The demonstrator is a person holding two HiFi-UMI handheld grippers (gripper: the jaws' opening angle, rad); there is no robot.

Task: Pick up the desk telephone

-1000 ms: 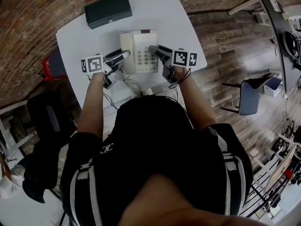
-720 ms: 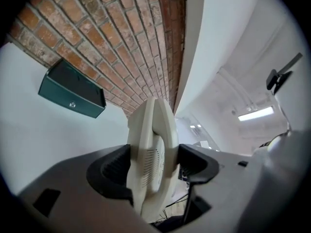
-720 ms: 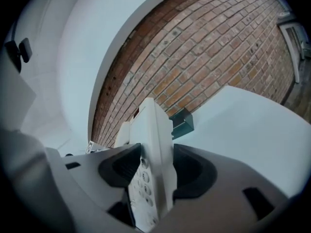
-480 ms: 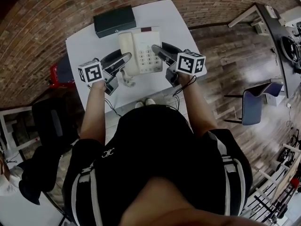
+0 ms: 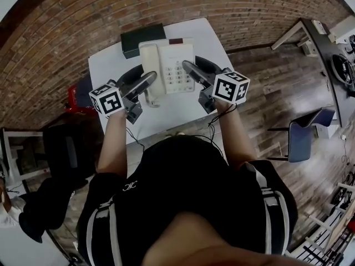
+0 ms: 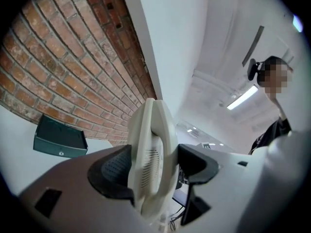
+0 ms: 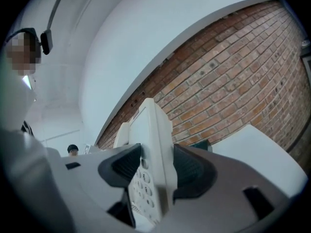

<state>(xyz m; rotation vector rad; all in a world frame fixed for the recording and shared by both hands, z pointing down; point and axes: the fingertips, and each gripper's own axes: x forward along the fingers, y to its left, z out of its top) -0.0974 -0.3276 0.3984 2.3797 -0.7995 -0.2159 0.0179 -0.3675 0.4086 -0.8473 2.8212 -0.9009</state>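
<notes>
The cream desk telephone hangs above the white table, held between both grippers in the head view. My left gripper is shut on the telephone's handset side, which fills the gap between its dark pads. My right gripper is shut on the keypad edge of the telephone, keys showing beside its left pad. The telephone's coiled cord dangles below the left side.
A dark box lies on the table's far side, against the brick wall; it also shows as a dark box in the left gripper view. A chair stands on the wooden floor to the right.
Both grippers have risen together with the telephone held between them; it has come up off the table and now covers part of the dark box in the head view.
</notes>
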